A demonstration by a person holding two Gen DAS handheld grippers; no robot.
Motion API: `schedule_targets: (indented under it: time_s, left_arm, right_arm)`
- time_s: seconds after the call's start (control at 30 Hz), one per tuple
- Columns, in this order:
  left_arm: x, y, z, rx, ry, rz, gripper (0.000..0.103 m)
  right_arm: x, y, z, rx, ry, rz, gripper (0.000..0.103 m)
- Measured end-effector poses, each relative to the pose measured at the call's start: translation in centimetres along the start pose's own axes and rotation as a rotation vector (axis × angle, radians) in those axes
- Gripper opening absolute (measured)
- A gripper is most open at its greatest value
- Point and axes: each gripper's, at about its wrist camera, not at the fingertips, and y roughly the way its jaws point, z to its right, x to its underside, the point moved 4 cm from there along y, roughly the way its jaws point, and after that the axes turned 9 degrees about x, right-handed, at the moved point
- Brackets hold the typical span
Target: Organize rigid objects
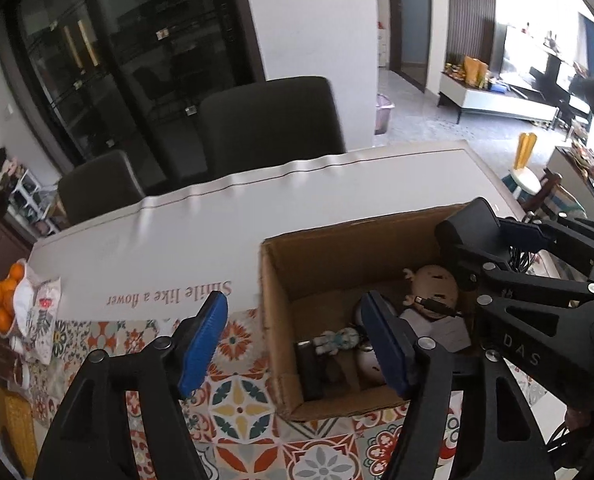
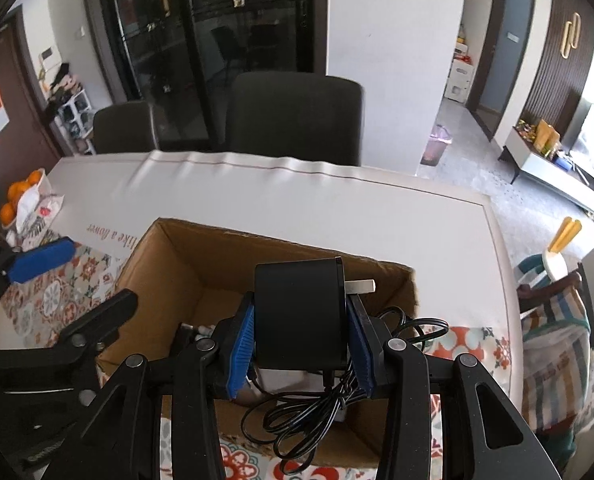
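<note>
An open cardboard box (image 1: 275,320) stands on the patterned table mat. In it lie a doll head (image 1: 433,284), a small toy figure (image 1: 337,340) and a black block (image 1: 311,372). My left gripper (image 1: 297,344) is open over the box's left wall, and its blue pads (image 1: 205,344) hold nothing. My right gripper (image 2: 301,344) is shut on a black power adapter (image 2: 301,312) above the box's right half. The adapter's metal prong (image 2: 361,286) points right. Its coiled cable (image 2: 317,412) hangs below into the box (image 2: 185,264). The left gripper's fingers (image 2: 41,264) show at the left of the right wrist view.
A bag of oranges (image 1: 7,300) sits at the table's left end. Two dark chairs (image 1: 269,120) stand behind the far edge. White cloth (image 1: 177,240) with printed words covers the table beyond the box. The table's right edge (image 2: 501,272) is close to the box.
</note>
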Motion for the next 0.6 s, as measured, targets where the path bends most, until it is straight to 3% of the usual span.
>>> schedule_targets:
  time_s: [0.2, 0.6]
  left_arm:
    - [0.8, -1.6, -1.5, -0.022, -0.044, 0.021, 0.079]
    - [3.6, -9.4, 0.5, -0.022, -0.010, 0.174, 0.101]
  right_arm:
    - [0.4, -1.0, -0.6, 0.009, 0.016, 0.005, 0.056]
    - [3.6, -10.1, 1.4, 0.098, 0.092, 0.147, 0.075]
